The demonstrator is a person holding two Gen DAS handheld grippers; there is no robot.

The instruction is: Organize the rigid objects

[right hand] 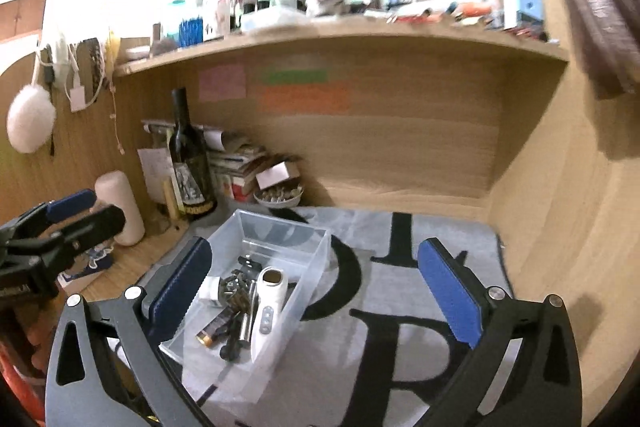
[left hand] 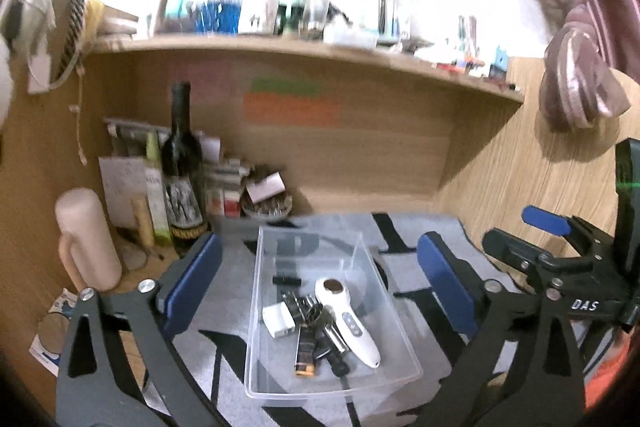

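- While the left wrist view looks down between our own jaws, we see the left gripper spread wide and holding nothing, one finger on each side of the clear bin, which sits on the grey lettered mat on the table.
- Inside the bin lie the white handheld device, a white adapter, a black lighter and some dark metal bits; the device's long axis runs from its round head, deeper in the bin, down to its narrow tail near the bin's front right corner.
- From the right wrist view, the right gripper is likewise released and empty, with the bin just beside its left finger and the wine bottle beyond the bin's far left corner.
- We judge the sorting nearly done: no loose rigid item shows on the mat outside the bin.
- Next, we would either back both grippers off the bin, or close on its walls to move it, squarely, so it does not tip.
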